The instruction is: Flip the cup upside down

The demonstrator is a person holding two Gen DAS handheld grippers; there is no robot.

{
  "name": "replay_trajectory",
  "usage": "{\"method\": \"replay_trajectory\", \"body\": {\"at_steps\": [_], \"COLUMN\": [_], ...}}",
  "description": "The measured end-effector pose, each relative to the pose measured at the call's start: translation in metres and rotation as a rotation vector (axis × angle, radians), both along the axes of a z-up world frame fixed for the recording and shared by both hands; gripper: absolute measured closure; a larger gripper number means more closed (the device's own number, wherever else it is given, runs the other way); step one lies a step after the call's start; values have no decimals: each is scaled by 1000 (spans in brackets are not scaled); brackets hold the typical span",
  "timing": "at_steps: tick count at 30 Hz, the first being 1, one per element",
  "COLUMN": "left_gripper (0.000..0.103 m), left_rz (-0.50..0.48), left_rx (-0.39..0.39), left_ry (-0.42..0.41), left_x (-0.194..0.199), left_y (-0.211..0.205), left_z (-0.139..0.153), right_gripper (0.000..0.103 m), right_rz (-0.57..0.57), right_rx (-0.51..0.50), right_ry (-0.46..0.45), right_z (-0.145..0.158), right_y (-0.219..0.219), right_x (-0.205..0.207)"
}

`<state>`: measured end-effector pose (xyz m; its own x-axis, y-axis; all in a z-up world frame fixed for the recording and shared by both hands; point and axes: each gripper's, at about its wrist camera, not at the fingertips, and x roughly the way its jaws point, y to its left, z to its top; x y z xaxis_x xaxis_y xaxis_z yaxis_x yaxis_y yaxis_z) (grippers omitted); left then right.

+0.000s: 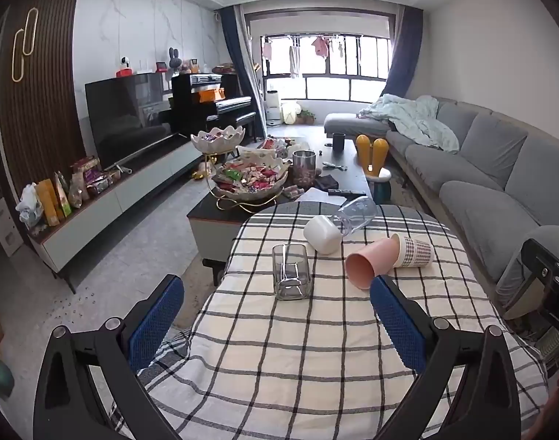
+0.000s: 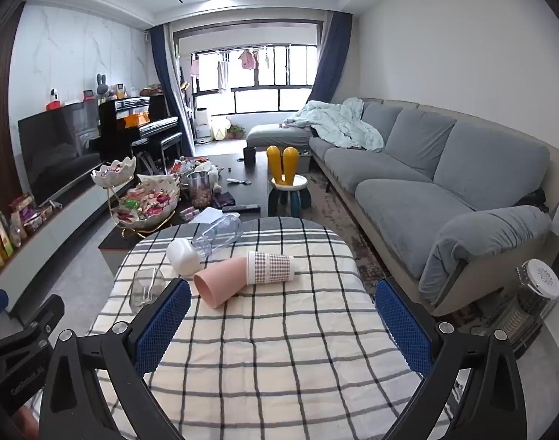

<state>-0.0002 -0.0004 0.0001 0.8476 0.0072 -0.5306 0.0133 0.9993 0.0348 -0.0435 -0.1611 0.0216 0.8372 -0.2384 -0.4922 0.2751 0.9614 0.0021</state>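
Several cups sit on the checked tablecloth (image 1: 297,348). A square clear glass (image 1: 291,272) stands upright; it shows at the left in the right wrist view (image 2: 146,289). A pink cup (image 1: 369,261) (image 2: 222,278), a plaid paper cup (image 1: 415,251) (image 2: 272,267), a white cup (image 1: 322,234) (image 2: 183,256) and a clear plastic cup (image 1: 356,213) (image 2: 219,234) lie on their sides. My left gripper (image 1: 277,324) is open and empty, short of the glass. My right gripper (image 2: 283,326) is open and empty, short of the pink cup.
A dark coffee table (image 1: 338,168) with snack bowls (image 1: 250,179) stands beyond the small table. A grey sofa (image 2: 444,183) runs along the right. A TV cabinet (image 1: 107,198) is at the left, a heater (image 2: 532,300) at the right.
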Motion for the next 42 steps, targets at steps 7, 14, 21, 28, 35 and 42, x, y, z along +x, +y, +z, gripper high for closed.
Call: {"method": "replay_trajectory", "body": {"at_steps": [7, 14, 21, 28, 35, 42], "left_gripper": [0, 0, 0, 0, 0, 0], "left_rz": [-9, -19, -19, -24, -27, -28], "left_rx": [-15, 4, 0, 2, 1, 2], "left_ry": [14, 14, 7, 8, 11, 12], "left_x": [2, -1, -2, -3, -3, -3], "left_y": [5, -3, 0, 0, -2, -2], "left_z": [0, 0, -1, -1, -2, -2], "right_gripper": [2, 2, 2, 2, 2, 2], "right_rz": [2, 5, 5, 4, 5, 5], "right_rx": [18, 11, 15, 11, 11, 11], "right_ry": [-1, -2, -2, -5, -8, -9], "right_z": [1, 1, 2, 3, 2, 5], "right_y": [-1, 2, 1, 4, 4, 7], "right_x": [-1, -1, -2, -1, -2, -3]}}
